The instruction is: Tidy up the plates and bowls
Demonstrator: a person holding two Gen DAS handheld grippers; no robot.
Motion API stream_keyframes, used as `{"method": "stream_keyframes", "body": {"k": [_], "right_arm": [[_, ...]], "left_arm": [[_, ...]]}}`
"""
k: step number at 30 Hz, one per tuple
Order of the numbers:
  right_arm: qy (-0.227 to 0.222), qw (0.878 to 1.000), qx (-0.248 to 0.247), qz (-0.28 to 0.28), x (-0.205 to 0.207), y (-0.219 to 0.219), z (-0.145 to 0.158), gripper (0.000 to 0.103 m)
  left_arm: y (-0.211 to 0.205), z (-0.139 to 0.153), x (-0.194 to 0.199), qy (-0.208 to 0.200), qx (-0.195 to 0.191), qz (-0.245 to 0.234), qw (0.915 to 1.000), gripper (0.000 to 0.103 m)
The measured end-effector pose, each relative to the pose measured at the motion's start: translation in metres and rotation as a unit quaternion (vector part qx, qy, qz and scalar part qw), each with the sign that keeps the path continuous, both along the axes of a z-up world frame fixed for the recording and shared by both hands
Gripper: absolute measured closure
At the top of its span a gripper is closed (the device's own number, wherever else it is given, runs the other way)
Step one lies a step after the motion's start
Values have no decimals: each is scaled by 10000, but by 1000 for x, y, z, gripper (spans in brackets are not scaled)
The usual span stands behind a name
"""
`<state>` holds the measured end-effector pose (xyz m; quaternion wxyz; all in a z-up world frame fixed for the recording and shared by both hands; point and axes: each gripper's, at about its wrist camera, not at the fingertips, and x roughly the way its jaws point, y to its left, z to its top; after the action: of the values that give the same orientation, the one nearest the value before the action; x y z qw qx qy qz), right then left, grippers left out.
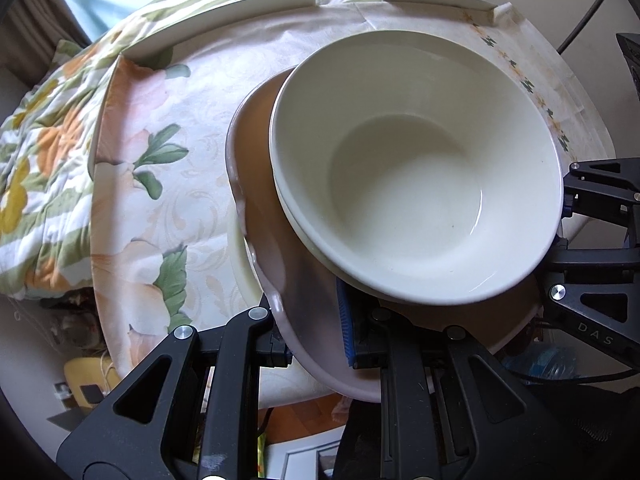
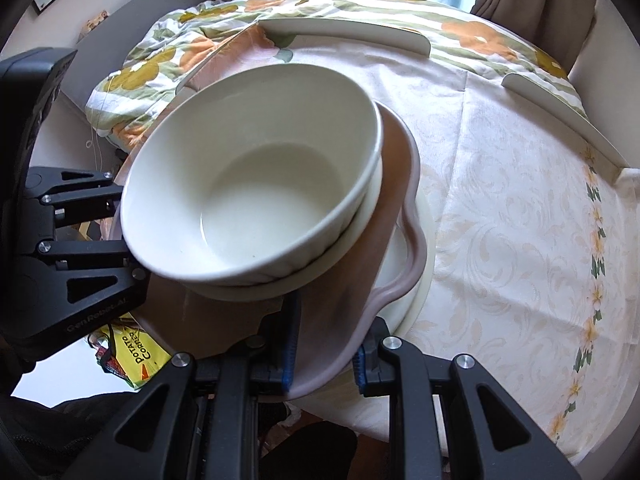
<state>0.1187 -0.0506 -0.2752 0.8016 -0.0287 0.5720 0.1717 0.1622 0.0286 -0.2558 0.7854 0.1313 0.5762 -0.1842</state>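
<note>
A cream bowl (image 1: 416, 168) (image 2: 256, 180) sits nested in a second cream bowl (image 2: 352, 236), and both rest on a mauve wavy-rimmed plate (image 1: 280, 264) (image 2: 396, 208). My left gripper (image 1: 316, 340) is shut on the plate's near rim. My right gripper (image 2: 324, 354) is shut on the plate's opposite rim; it also shows at the right edge of the left wrist view (image 1: 592, 216). The plate is tilted and held just above a cream plate (image 2: 420, 280) on the tray.
A white tray (image 1: 224, 20) (image 2: 344, 26) lined with a floral cloth (image 1: 168, 184) (image 2: 520, 240) lies on a flowered quilt (image 1: 36, 152). A yellow snack packet (image 2: 136, 356) lies on the floor at the left.
</note>
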Motion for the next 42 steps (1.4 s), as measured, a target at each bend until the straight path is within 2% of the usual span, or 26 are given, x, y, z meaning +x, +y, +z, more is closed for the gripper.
{"method": "stream_keyframes", "body": {"k": [8, 16, 23, 30, 32, 34, 36, 42], "right_arm": [[151, 9999, -36, 20, 5, 2, 0, 82], [494, 9987, 87, -41, 14, -2, -2, 82], [820, 9966, 60, -56, 22, -3, 0, 82], [977, 9952, 84, -65, 24, -8, 7, 73], [987, 9951, 41, -26, 22, -7, 9, 70], [1003, 9949, 59, -24, 22, -8, 10, 60], [1019, 9948, 84, -30, 23, -11, 11, 56], [1043, 9945, 108, -79, 23, -15, 17, 56]], "left_arm": [[-1, 0, 3, 122, 67, 68, 9999, 88], [-4, -2, 8, 463, 166, 79, 9988, 88], [-8, -3, 15, 857, 249, 81, 9960, 82], [-17, 1, 12, 1115, 60, -108, 9937, 48], [-19, 1, 12, 1138, 53, -112, 9934, 45], [-20, 1, 12, 1170, 35, -86, 9931, 43], [-21, 2, 11, 1202, 19, -73, 9927, 39], [-23, 6, 8, 1203, 125, -10, 9927, 31]]}}
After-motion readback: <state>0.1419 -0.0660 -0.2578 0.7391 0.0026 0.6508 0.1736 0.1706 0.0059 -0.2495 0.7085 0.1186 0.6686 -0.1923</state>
